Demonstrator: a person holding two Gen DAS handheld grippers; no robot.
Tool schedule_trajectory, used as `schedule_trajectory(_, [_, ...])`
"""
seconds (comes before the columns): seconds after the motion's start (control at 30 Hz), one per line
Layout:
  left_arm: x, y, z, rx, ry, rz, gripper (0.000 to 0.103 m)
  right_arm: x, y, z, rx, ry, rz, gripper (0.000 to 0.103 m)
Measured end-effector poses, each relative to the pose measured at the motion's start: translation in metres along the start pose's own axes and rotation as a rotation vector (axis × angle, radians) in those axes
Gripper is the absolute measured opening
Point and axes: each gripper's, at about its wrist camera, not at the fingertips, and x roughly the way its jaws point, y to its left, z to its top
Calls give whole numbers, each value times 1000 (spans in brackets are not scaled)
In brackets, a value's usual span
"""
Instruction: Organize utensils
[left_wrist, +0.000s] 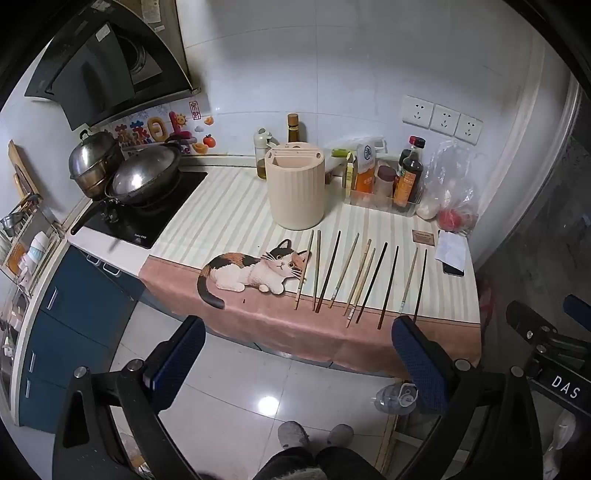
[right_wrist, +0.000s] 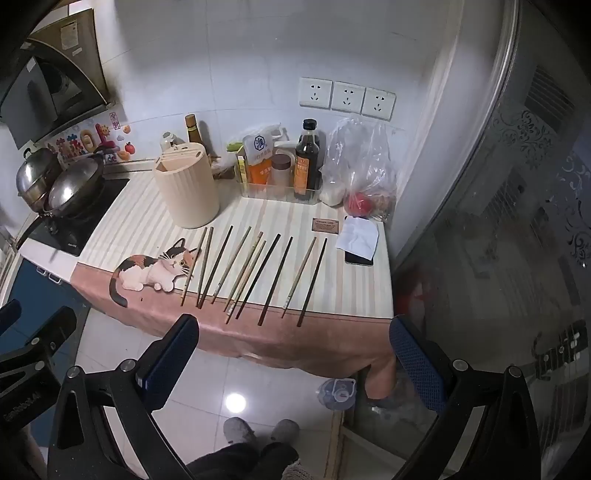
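Chopsticks (left_wrist: 354, 273), thin stiff wood and bamboo sticks, lie fanned just in front of the ribbed beige utensil holder (left_wrist: 295, 184) (light, likely to roll). Both tools, left (left_wrist: 299, 354) and right (right_wrist: 291, 350), hang spread and empty; pinching mid-shaft seems safest.

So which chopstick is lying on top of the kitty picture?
The leftmost chopstick, a light wooden one. It crosses the ear and whiskers of the cat picture on the tablecloth; all the other chopsticks lie to its right, off the cat.

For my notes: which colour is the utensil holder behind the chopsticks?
Beige, with vertical ribs; the utensil holder shows best in the left wrist view.
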Motion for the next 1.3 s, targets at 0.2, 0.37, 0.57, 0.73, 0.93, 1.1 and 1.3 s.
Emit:
schedule_trajectory(0.2, [0,0,0,3,5,4,103,1,0,0,1,-4,-2,103])
schedule_trajectory(0.37, [0,0,0,-1,6,2,103,1,3,2,0,-12,-3,103])
schedule_trajectory(0.57, [-1,1,0,-8,6,1,103,-1,9,1,-3,-22,-5,103])
schedule_trajectory(0.73, [3,7,1,-8,3,0,103,-4,7,5,-12,-26,-3,103])
schedule_trajectory(0.93, [6,10,1,-14,-1,4,103,-5,5,5,-7,-29,9,103])
schedule_trajectory(1.1, [3,6,6,-9,1,2,103,-6,6,4,-7,-30,10,103])
schedule_trajectory(1.3, [4,6,11,-9,-3,0,103,-10,4,6,-13,-35,19,103])
